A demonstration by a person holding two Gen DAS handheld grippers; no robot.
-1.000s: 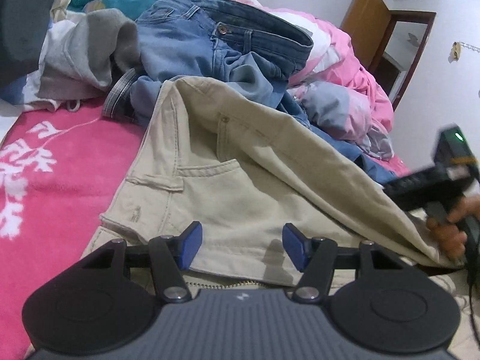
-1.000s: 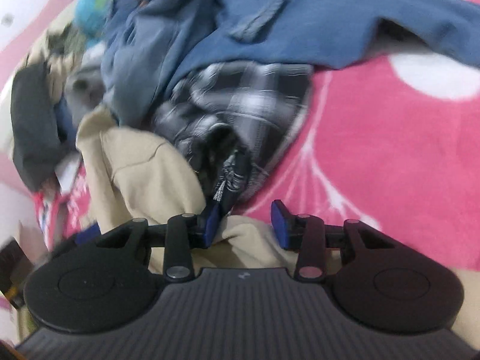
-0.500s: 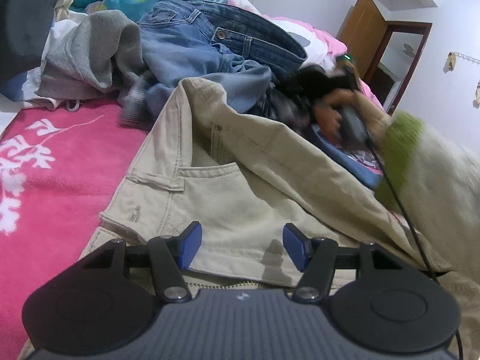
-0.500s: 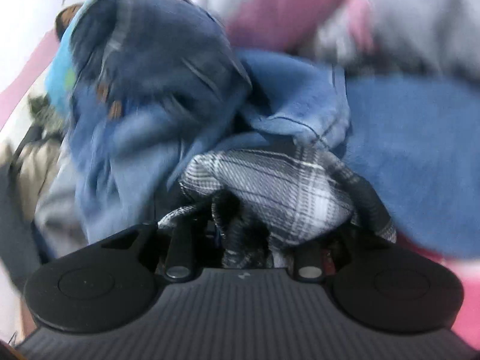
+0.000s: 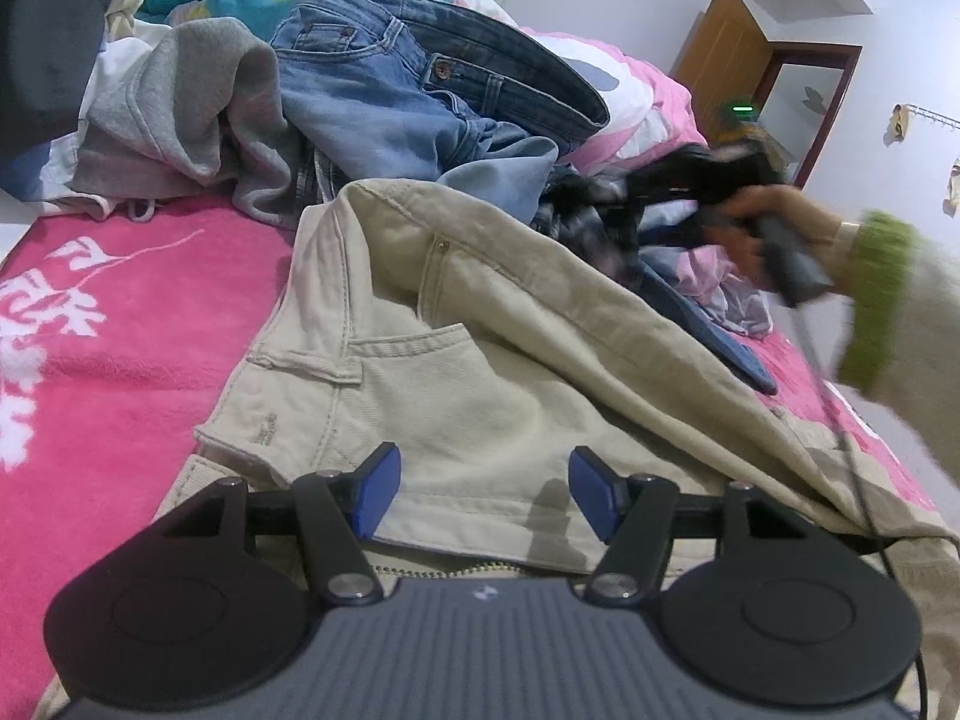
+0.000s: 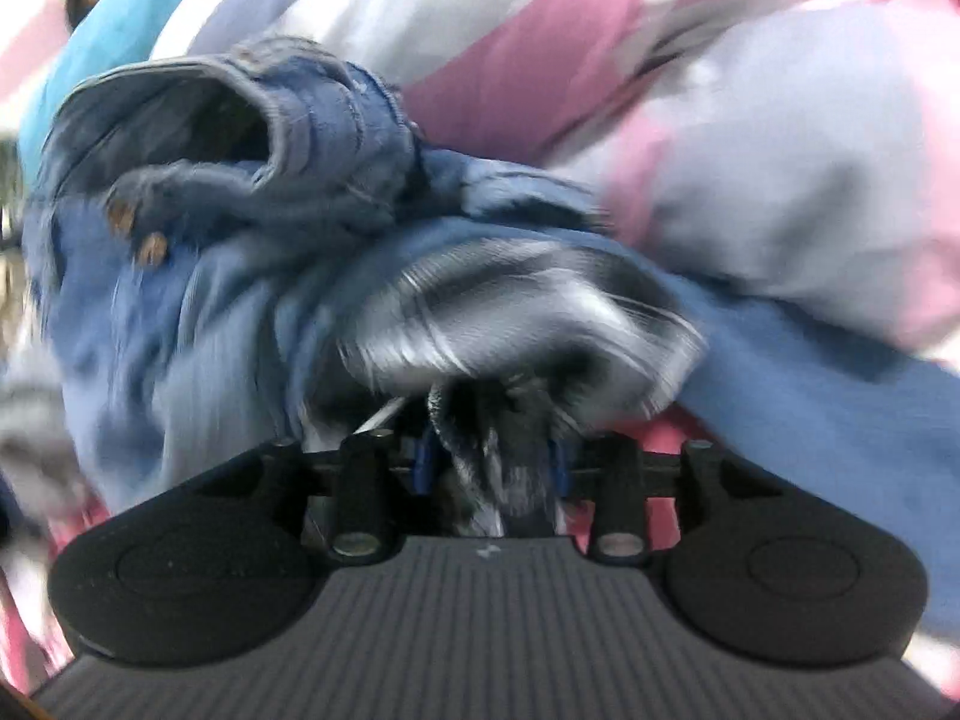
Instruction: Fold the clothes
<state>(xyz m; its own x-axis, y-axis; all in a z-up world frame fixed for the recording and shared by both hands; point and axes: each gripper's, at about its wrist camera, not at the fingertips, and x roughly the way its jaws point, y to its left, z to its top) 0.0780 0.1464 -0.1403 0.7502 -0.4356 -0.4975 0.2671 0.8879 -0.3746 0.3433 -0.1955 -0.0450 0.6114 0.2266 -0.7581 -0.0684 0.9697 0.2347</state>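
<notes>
Plaid cloth [image 6: 510, 324] between right tongs' [image 6: 492, 462] opening jaws

We see the right wrist view smeared almost throughout: the plaid garment [image 6: 522, 312] is streaked, and its dark bunched part covers the pads of the right hand-held gripper [image 6: 492, 468], so only slivers of blue show beside it while the jaws are opening. The jeans [image 6: 240, 180] there are soft-edged, and the pink and grey bedding [image 6: 750, 150] is a wash of colour. In the left wrist view the person's hand [image 5: 762, 228] and the device it holds are blurred, and the green-cuffed sleeve [image 5: 882, 300] runs off the right edge. The khaki trousers [image 5: 480, 372] pass under the left hand-held gripper [image 5: 483, 489], their lower part cut off. We cannot identify the dark shape [image 5: 48, 18] at top left.
</notes>
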